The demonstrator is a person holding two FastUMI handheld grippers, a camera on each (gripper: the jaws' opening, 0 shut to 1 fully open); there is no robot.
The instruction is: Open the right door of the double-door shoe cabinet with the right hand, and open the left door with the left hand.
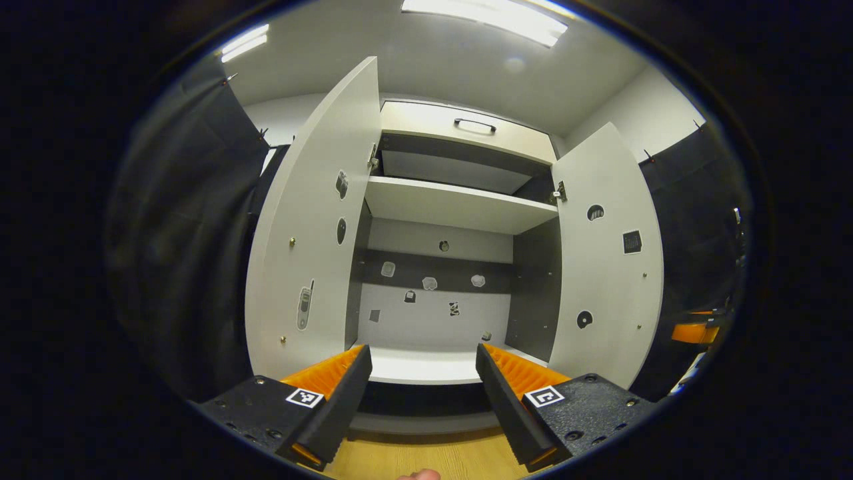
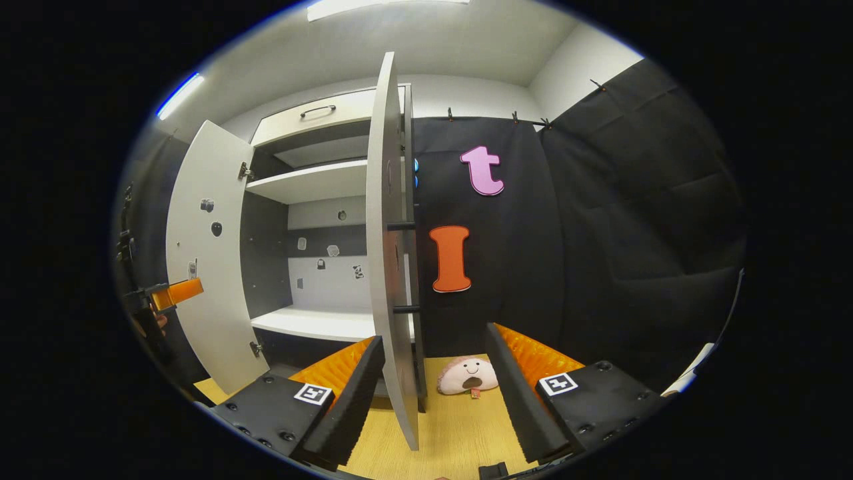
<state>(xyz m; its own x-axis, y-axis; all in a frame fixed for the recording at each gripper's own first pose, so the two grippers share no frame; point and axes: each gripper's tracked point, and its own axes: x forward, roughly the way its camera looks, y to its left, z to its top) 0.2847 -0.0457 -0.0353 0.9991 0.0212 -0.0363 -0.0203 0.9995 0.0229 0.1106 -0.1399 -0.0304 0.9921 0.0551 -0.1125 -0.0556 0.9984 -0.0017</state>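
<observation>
In the left gripper view, the tall pale-grey shoe cabinet (image 1: pixel 460 207) stands straight ahead with both doors swung wide: the left door (image 1: pixel 306 227) and the right door (image 1: pixel 610 260) flank bare white shelves and a sticker-dotted back panel. The left gripper (image 1: pixel 423 373) hangs before it, fingers spread wide, gripping nothing.

In the right gripper view, the right door (image 2: pixel 388 253) stands edge-on between the right gripper's (image 2: pixel 433 383) widely parted fingers, touching neither. A pink smiling plush toy (image 2: pixel 468 375) lies on the wooden floor (image 2: pixel 453 433) beyond it. The left gripper (image 2: pixel 174 293) shows far off beside the left door (image 2: pixel 206 267).
</observation>
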